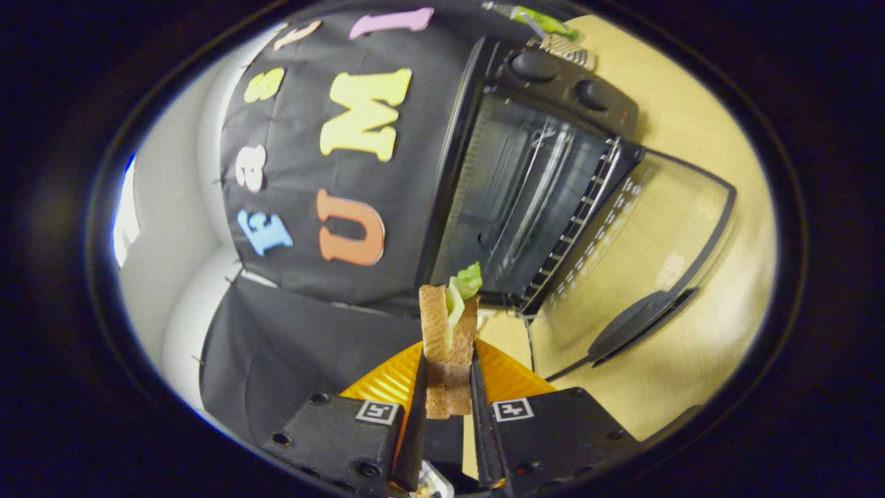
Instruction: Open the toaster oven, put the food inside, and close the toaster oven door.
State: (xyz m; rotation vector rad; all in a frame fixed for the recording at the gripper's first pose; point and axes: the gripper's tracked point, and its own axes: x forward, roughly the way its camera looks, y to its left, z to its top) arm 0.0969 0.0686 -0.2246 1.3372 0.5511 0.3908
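My gripper (pixel 448 370) is shut on a sandwich (pixel 448 325), two slices of brown bread with green lettuce sticking out at the far end, held upright between the fingers. The view is rolled to one side. Beyond the fingers stands the black toaster oven (pixel 525 200) with its glass door (pixel 650 256) swung fully down and open onto the table. Inside the cavity a wire rack (pixel 546 187) shows. The door handle (pixel 643 321) lies at the door's outer edge. The sandwich tip sits just short of the oven's open mouth.
The oven rests on a light wooden table (pixel 698 90). Two black knobs (pixel 560 76) sit on its control panel. A green object (pixel 546 21) lies beyond the oven. Black cloth wall (pixel 332 207) hangs beside the oven, with white wall (pixel 173 228) past it.
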